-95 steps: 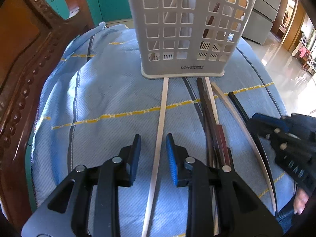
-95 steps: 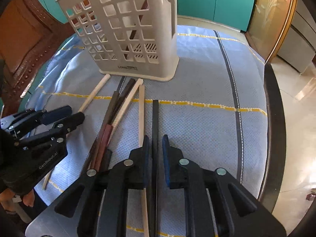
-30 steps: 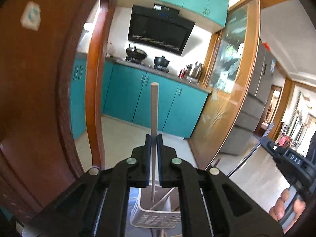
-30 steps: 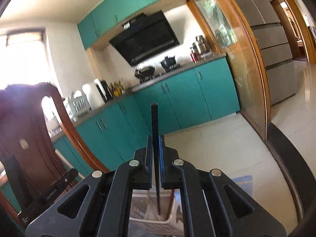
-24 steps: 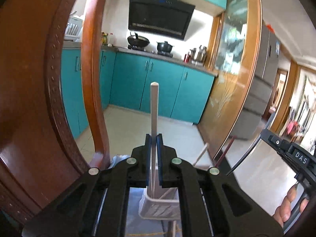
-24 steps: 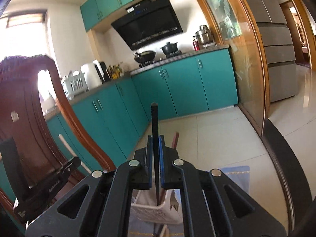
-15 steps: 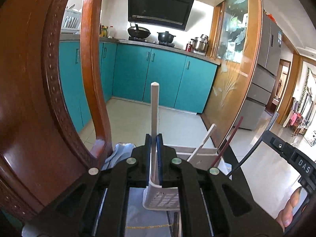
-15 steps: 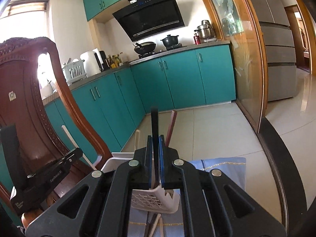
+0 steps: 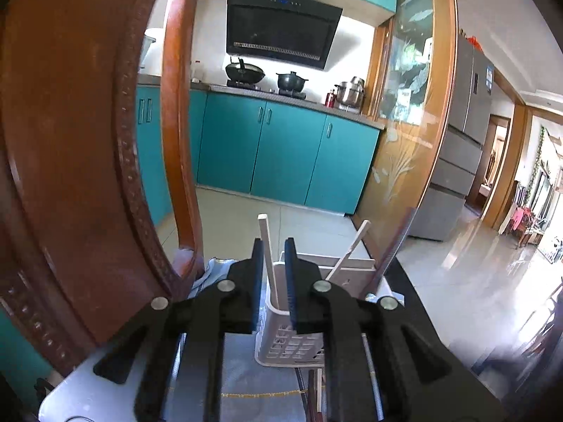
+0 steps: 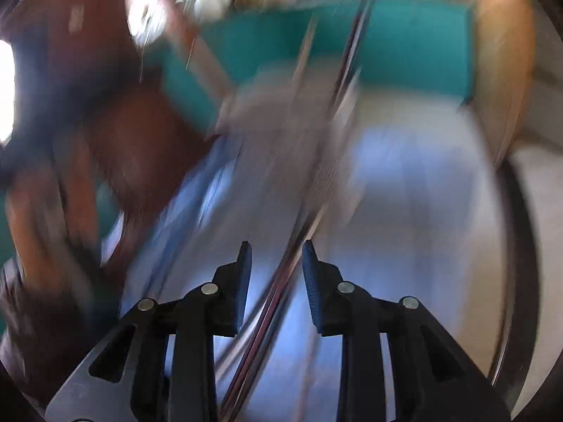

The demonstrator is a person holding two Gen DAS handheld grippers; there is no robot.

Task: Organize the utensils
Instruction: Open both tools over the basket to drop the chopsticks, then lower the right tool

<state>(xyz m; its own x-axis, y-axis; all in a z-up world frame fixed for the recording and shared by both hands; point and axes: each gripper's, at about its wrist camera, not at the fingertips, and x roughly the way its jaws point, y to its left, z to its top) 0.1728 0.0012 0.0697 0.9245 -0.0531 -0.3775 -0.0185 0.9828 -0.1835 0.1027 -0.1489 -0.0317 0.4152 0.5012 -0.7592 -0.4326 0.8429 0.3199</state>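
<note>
My left gripper (image 9: 273,246) hovers just above the white utensil basket (image 9: 281,344); its jaws are opening. A light chopstick (image 9: 269,256) stands in the basket and leans left through the narrow gap, no longer pinched. Another light chopstick (image 9: 352,246) and a dark one (image 9: 397,239) also stick out of the basket. The right wrist view is badly blurred. My right gripper (image 10: 276,246) points down at the blue cloth (image 10: 404,228), jaws opening, with nothing gripped. Dark chopsticks (image 10: 267,313) lie on the cloth below the gap. The basket (image 10: 281,123) is a pale smear further back.
A carved wooden chair back (image 9: 88,176) rises close on the left. More chopsticks (image 9: 318,387) lie on the cloth in front of the basket. The table's dark rim (image 10: 520,246) curves along the right. Teal kitchen cabinets (image 9: 281,151) stand beyond.
The left jaws have parted and the light chopstick has dropped into the basket, tilting left. The right gripper has let go of its dark chopstick, opened wider and swung down towards the cloth.
</note>
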